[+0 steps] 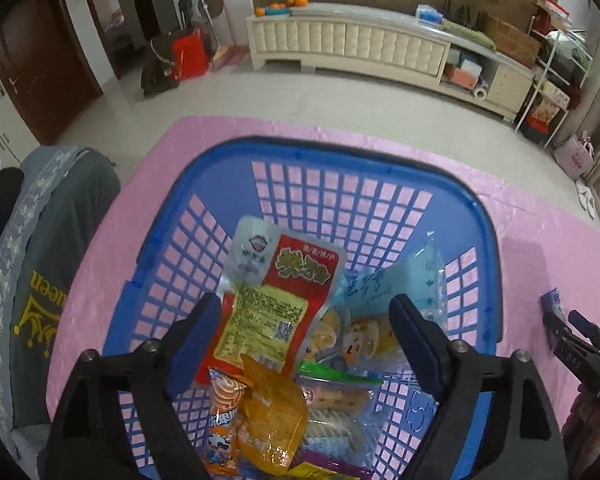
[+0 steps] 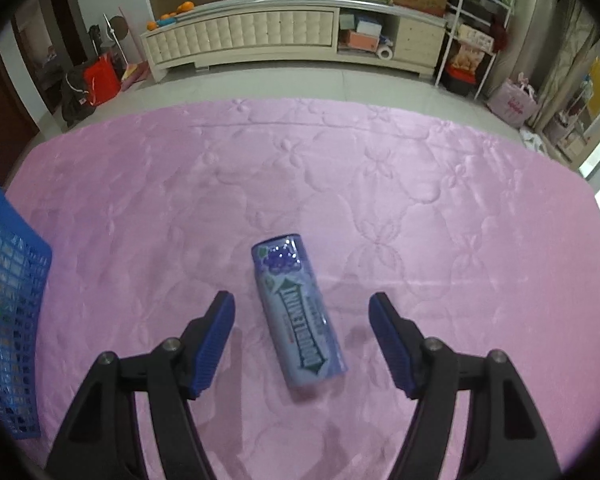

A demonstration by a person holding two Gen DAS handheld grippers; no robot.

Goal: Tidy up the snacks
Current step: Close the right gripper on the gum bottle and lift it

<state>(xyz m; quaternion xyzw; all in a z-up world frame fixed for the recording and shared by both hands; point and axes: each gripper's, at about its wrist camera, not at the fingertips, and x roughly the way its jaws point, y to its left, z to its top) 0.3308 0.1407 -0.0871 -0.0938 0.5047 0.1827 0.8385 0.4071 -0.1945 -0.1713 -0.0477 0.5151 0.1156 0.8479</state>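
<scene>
Left wrist view: the left claw (image 1: pixel 304 320) stands spread above the blue plastic lattice basket (image 1: pixel 380 160), nothing between its pads. The basket sits on the pink quilted cover (image 1: pixel 540 232) of the tabletop and holds soft snack packets, among them a red-and-yellow foil pouch (image 1: pixel 276 300), an orange wrapped packet (image 1: pixel 272 412) and a clear bag of small cakes (image 1: pixel 360 332). The right claw's body shows at the right edge, outside the basket.

Right wrist view: the right claw (image 2: pixel 302 312) is spread wide and pinches nothing. A pale purple cylindrical gum canister with dark lettering (image 2: pixel 300 316) lies on its side on the pink cover, between the two blue ribbed pads (image 2: pixel 216 336) but touching neither. The basket's corner shows well apart at the left edge.

Assessment: the canister appears light, rigid and smooth-skinned, and, being round, liable to roll. It lies slightly skewed to the claw. Best hold is judged to be across its mid-length, pads square on the curved sides.
</scene>
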